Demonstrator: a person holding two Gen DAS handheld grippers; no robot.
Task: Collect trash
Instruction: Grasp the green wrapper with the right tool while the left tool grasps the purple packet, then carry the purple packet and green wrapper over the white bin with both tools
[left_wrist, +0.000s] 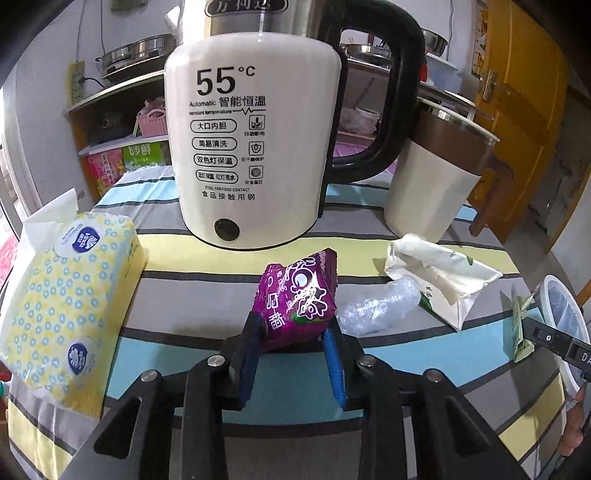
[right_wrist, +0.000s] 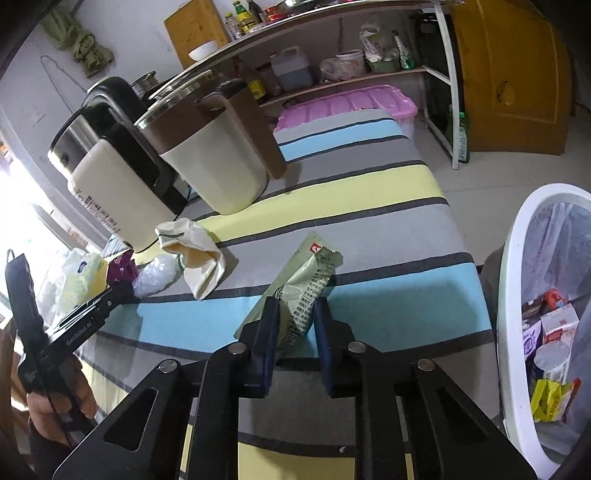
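Left gripper (left_wrist: 291, 341) clamped on purple packet (left_wrist: 297, 295), right gripper (right_wrist: 295, 325) clamped on green wrapper (right_wrist: 304, 291), both at table's (right_wrist: 369, 229) near edge; beyond, crumpled plastic (left_wrist: 376, 304), cream pouch (left_wrist: 439, 273), kettle (left_wrist: 255, 147); bin (right_wrist: 517, 258) beside table's right edge.

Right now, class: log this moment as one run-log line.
left tool: shut on purple wrapper | right tool: shut on green wrapper | bin: right of table
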